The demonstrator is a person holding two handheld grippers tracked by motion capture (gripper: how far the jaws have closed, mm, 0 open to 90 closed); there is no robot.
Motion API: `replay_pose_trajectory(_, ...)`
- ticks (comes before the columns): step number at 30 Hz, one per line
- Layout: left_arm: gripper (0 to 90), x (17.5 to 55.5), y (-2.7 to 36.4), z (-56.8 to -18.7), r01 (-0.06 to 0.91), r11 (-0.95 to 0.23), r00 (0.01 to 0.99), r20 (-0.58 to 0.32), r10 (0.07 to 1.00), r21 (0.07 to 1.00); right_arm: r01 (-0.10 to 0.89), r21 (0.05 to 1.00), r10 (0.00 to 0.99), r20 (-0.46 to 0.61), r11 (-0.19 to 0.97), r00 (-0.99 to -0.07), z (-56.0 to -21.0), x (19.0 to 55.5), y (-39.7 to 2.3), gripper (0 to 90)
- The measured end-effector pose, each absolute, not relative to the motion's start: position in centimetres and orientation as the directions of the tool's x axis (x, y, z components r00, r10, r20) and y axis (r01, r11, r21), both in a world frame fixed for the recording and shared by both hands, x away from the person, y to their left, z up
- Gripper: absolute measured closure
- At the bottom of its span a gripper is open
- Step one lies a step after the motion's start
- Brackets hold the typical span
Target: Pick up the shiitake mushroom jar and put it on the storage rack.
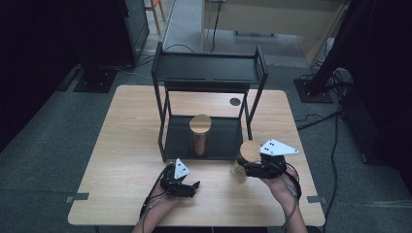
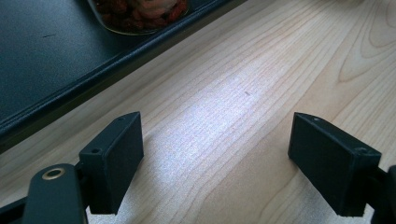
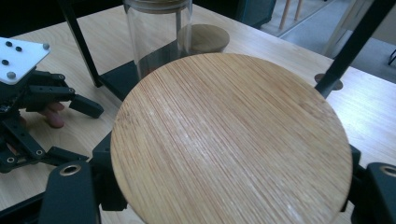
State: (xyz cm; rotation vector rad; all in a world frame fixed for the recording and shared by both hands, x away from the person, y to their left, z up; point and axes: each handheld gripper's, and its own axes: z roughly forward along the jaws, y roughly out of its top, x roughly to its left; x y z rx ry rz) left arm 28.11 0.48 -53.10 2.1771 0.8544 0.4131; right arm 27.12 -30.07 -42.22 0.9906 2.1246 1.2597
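In the high view, your right gripper (image 1: pixel 245 165) pinched a glass jar with a round wooden lid (image 1: pixel 249 151), just in front of the right front leg of the black two-level shelf (image 1: pixel 209 68), which stood in the middle of the wooden table (image 1: pixel 126 145). The glass under the lid was hard to make out. A second jar (image 1: pixel 200 136), with the same kind of lid and reddish contents, stood on the lower level of the shelf. Your left gripper (image 1: pixel 193 187) rested on the table in front of the shelf, left of the held jar, with its jaws spread and nothing between them. I could read no label or writing on either jar.

In the left gripper view, your two black jaws stood wide apart over bare wood. The dark edge of the shelf (image 2: pixel 70 93) ran across the upper left, and the bottom of the second jar (image 2: pixel 140 14) was cut off at the top, showing red pieces inside.

In the right gripper view, the wooden lid (image 3: pixel 231 140) hid the jar body below and most of your jaws, which pressed on its sides. Behind it stood the second jar (image 3: pixel 156 32), cut off at the top. Your left gripper (image 3: pixel 77 128) lay at the left, jaws open.
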Motion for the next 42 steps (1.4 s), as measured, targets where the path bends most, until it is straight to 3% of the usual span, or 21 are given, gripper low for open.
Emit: replay_pose_trajectory(42, 18.3, 28.1, 0.5, -53.1, 0.448, -0.494, 0.724, 0.022, 0.689, 0.745, 0.355, 0.891, 0.794, -0.010, 0.284, -0.608, -41.3, 28.9, -27.8, 24.9)
